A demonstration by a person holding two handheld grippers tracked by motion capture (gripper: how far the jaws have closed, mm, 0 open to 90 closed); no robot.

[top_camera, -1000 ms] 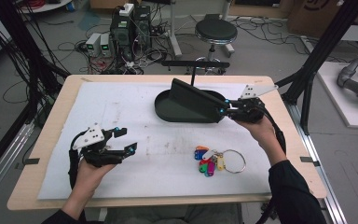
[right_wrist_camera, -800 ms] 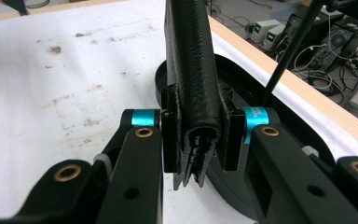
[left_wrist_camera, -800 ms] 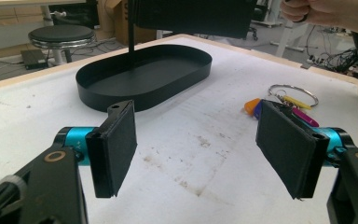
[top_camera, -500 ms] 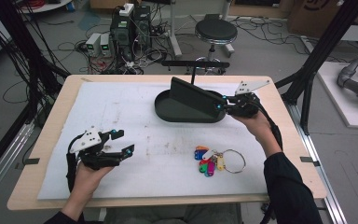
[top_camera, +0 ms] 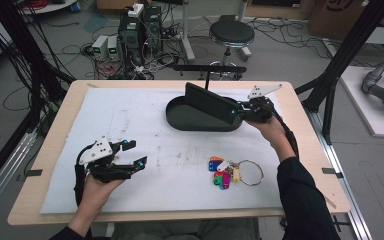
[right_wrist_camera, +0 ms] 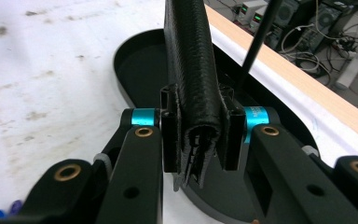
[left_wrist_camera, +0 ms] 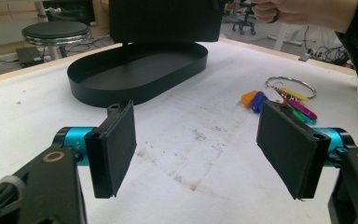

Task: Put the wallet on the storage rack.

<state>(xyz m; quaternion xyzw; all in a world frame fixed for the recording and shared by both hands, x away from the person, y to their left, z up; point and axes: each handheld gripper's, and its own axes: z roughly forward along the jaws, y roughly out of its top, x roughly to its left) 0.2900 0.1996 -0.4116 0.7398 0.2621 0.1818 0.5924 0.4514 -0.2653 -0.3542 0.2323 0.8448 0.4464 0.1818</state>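
Clamping a black leather wallet (top_camera: 211,103) edge-on, the right gripper (top_camera: 242,111) has its jaws squeezed tight on the folded end and holds it over the black oval tray (top_camera: 180,120). The left gripper (top_camera: 136,155) sits wide open with nothing in it, near the table's front-left, and a bunch of colourful keys (top_camera: 225,173) lies on the white mat (top_camera: 130,115) in front of the tray.

Soft, even overhead light falls on the white padded table mat (top_camera: 145,125), leaving only faint shadows. The high view looks slightly blurred and grainy; the floor beyond the mat is dimmer.

Wallet (top_camera: 211,104) above tray (top_camera: 180,119); keys (top_camera: 227,172) nearer.
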